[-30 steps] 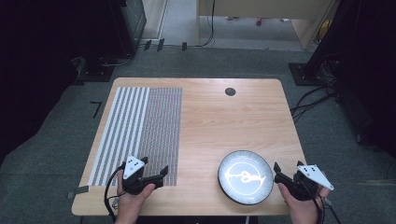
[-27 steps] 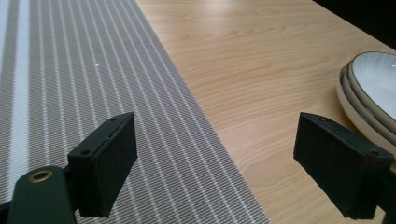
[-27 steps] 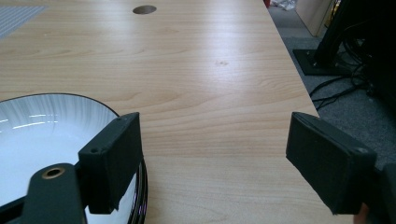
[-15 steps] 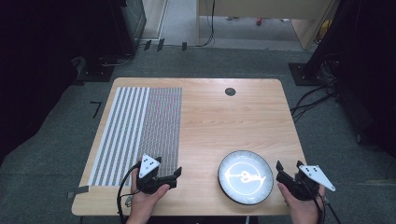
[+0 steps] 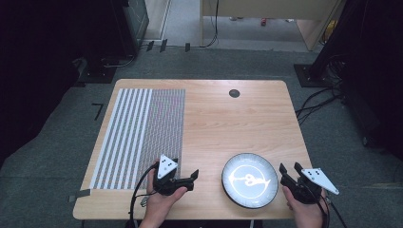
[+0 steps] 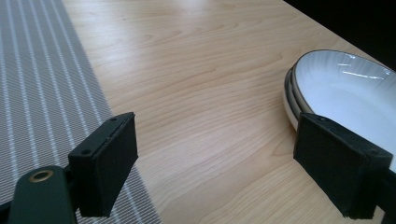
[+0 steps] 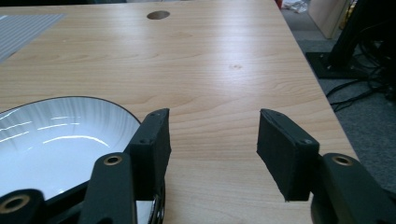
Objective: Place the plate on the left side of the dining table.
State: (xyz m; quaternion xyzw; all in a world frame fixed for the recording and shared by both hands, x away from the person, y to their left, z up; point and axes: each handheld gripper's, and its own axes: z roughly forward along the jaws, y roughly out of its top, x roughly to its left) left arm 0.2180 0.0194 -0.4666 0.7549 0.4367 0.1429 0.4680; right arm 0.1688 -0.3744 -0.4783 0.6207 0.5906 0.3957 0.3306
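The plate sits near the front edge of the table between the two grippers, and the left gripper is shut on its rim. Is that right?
Not quite. The left gripper is open and holds nothing; the left gripper view shows its jaws wide apart, short of the plate. The rest stands.

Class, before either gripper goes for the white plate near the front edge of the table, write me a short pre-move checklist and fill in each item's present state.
1. Left gripper open, fingers empty: ok.
2. Right gripper open, fingers empty: ok.
3. White black-rimmed plate lying flat on the light wooden table: ok.
4. Plate untouched by either gripper: ok.
5. Single plate, not a stack: cannot tell; the left gripper view shows a doubled rim.
6. Grey striped placemat clear of the plate: ok.
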